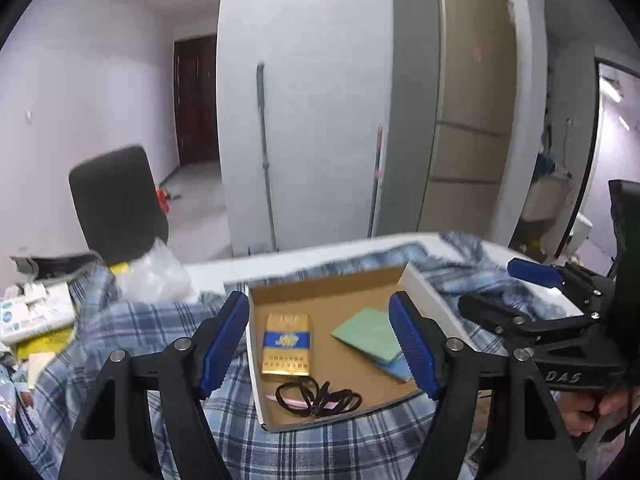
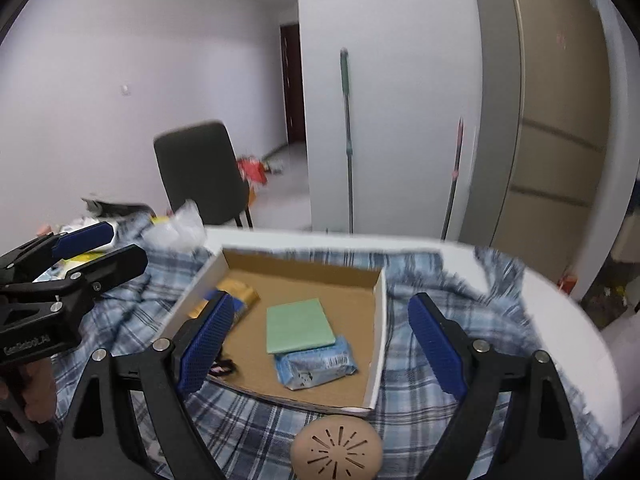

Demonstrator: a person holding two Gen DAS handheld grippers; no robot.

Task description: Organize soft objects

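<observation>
**A:** Start with the left wrist view. What is hard to read there?

**B:** The plaid shirt [image 1: 132, 332] is smeared by blur along the far table edge [image 1: 248, 268], and the clutter at the left is too soft to name. The left gripper [image 1: 320, 344] stands released, nothing between its ribbed blue pads; they frame the shallow cardboard box [image 1: 332, 300] lying on the shirt. The right gripper [image 1: 516, 292] shows at the right edge, its body cut off, jaws parted and empty, above the shirt beside the box.

**A:** And inside the box?

**B:** A gold and blue packet [image 1: 286, 346], flat and glossy; a thin green pad [image 1: 368, 336] partly hidden by the right-hand finger; a loop of black cord [image 1: 320, 398] over something pink I cannot identify.

**A:** Now the right wrist view.

**B:** The right gripper [image 2: 324, 344] is also let go, spread wide over the near right part of the box [image 2: 376, 320]. Here the green pad [image 2: 298, 326] lies flat, overlapping a crinkled blue plastic pack [image 2: 316, 368]. The gold packet [image 2: 240, 296] and the cord [image 2: 224, 366] are mostly hidden behind one finger. A tan round disc with cut slots [image 2: 336, 450] is cut off at the bottom edge.

**A:** Any room to move?

**B:** The left gripper [image 2: 100, 252] hangs left of the box, apart from it. The box's white walls are low; soft checked cloth spreads on all sides up to the table's rim [image 2: 560, 292].
</observation>
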